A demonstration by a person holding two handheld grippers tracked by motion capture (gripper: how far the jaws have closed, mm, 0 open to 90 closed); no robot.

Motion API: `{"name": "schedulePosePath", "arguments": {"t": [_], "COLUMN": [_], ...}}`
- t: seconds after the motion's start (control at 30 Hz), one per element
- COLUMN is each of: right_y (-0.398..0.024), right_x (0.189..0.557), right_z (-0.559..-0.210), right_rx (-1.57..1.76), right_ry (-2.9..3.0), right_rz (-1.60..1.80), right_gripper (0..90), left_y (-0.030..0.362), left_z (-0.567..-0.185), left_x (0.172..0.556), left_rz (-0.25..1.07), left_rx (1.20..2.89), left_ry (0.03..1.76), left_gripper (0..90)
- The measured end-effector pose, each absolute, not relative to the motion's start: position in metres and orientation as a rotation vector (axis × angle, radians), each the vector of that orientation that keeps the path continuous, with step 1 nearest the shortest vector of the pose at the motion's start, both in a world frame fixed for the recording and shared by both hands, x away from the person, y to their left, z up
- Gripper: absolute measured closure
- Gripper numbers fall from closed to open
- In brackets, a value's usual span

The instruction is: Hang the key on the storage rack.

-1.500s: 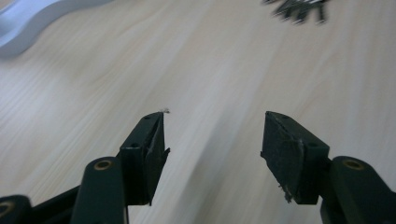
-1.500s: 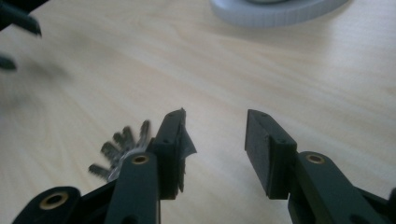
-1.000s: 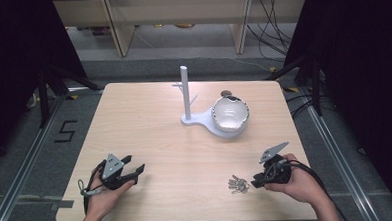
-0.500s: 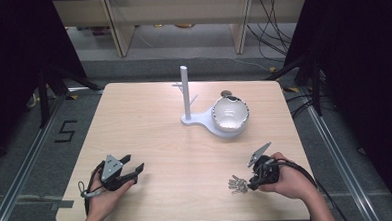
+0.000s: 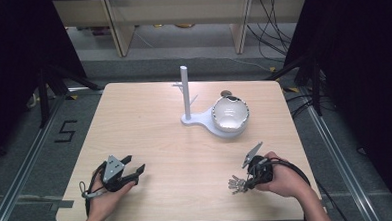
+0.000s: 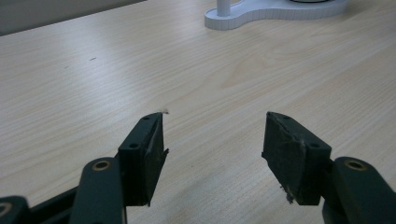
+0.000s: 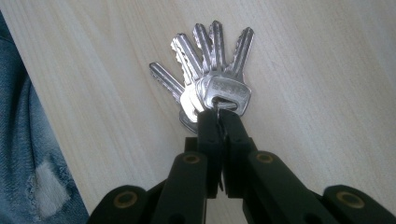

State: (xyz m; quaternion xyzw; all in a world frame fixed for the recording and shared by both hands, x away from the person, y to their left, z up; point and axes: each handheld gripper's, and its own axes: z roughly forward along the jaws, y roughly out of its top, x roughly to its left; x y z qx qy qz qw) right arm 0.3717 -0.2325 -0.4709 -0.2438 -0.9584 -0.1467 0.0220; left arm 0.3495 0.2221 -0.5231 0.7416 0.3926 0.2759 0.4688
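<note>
While left gripper [image 6: 212, 154] gapes empty, right gripper [image 7: 218, 122] just clamped five keys [image 7: 205, 70].

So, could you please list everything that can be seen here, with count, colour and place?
keys: one bunch of about five, silver, fanned on the table near its front right edge, pinched at the heads
stand: one, white, upright post on a flat base, middle of the far half
bowl: one, white, on the stand's base, right of the post
table: one, light wood
shelving: beige, on the floor beyond the table
right gripper: one, black, jaws have just been closing, now shut on the keys
left gripper: one, black, jaws open, nothing between them, front left
</note>
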Motion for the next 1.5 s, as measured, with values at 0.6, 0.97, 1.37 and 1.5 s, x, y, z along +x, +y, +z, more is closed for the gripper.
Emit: {"name": "schedulePosePath", "arguments": {"t": [0.6, 0.97, 1.37, 1.5], "right_y": [-0.238, -0.236, -0.231, -0.228], "right_x": [0.376, 0.381, 0.382, 0.384], "right_z": [-0.435, -0.411, -0.391, -0.388], "right_rx": [-0.796, -0.810, -0.849, -0.815], "right_ry": [-2.998, -3.026, -3.018, -3.022], "right_rz": [-0.463, -0.517, -0.629, -0.692], "right_gripper": [89.4, 89.3, 89.4, 89.3], "left_y": [0.221, 0.220, 0.220, 0.219], "left_z": [-0.523, -0.523, -0.523, -0.523], "left_x": [0.349, 0.348, 0.348, 0.348], "left_rz": [0.683, 0.691, 0.688, 0.686], "left_rx": [1.837, 1.841, 1.838, 1.846], "left_ry": [0.965, 0.961, 0.957, 0.950], "left_gripper": [38.3, 38.3, 38.7, 39.6]}}
